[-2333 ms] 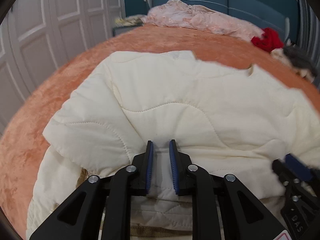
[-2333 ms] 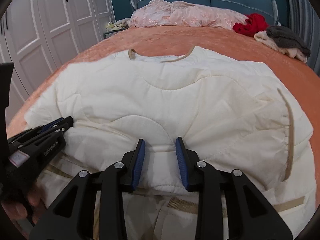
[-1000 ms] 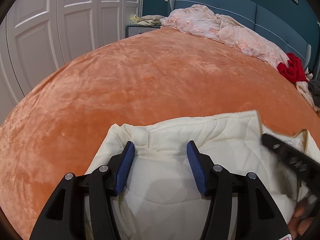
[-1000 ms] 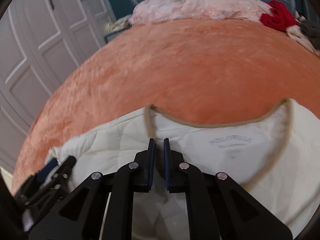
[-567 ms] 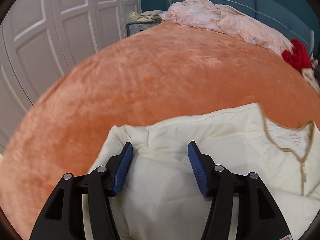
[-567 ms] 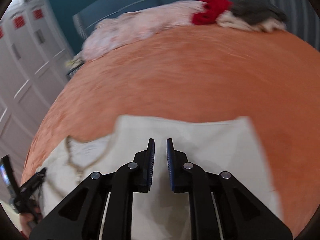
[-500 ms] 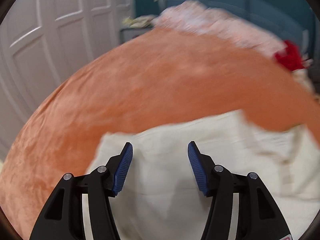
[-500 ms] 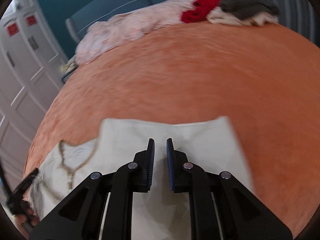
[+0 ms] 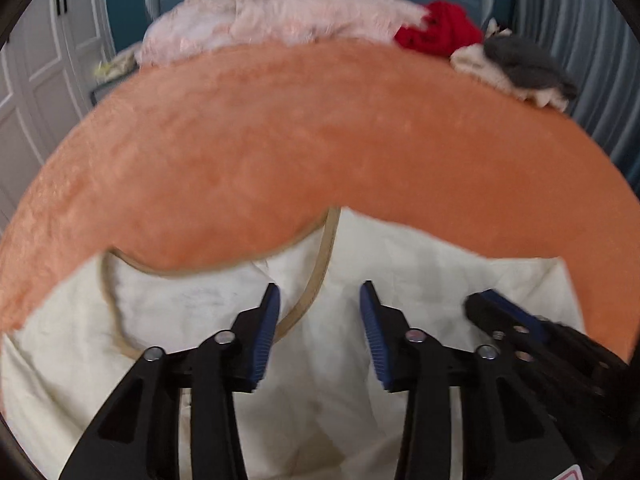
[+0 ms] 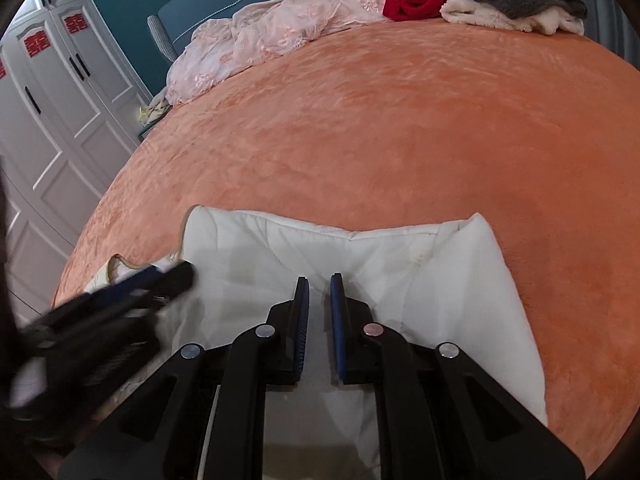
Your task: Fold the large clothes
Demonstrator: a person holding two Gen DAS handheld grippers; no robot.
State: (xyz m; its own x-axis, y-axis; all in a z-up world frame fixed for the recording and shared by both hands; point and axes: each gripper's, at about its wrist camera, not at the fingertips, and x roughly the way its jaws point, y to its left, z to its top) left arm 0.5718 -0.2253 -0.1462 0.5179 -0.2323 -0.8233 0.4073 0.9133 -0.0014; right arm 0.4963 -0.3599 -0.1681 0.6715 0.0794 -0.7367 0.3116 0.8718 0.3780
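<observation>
The cream quilted jacket (image 10: pixel 360 264) lies folded at the near edge of the orange bedspread (image 10: pixel 400 120), where seconds ago it lay spread out. Your left gripper (image 9: pixel 320 312) has swung right over the tan-trimmed neckline (image 9: pixel 316 272), jaws closing on nothing. Your right gripper (image 10: pixel 319 292) hovers nearly shut above the fold.

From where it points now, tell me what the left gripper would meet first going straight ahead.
Most likely the cream quilted jacket lying beneath the left gripper, near its tan-trimmed edge; the orange plush bedspread comes beyond. Depth is uncertain in this blurred view.
</observation>
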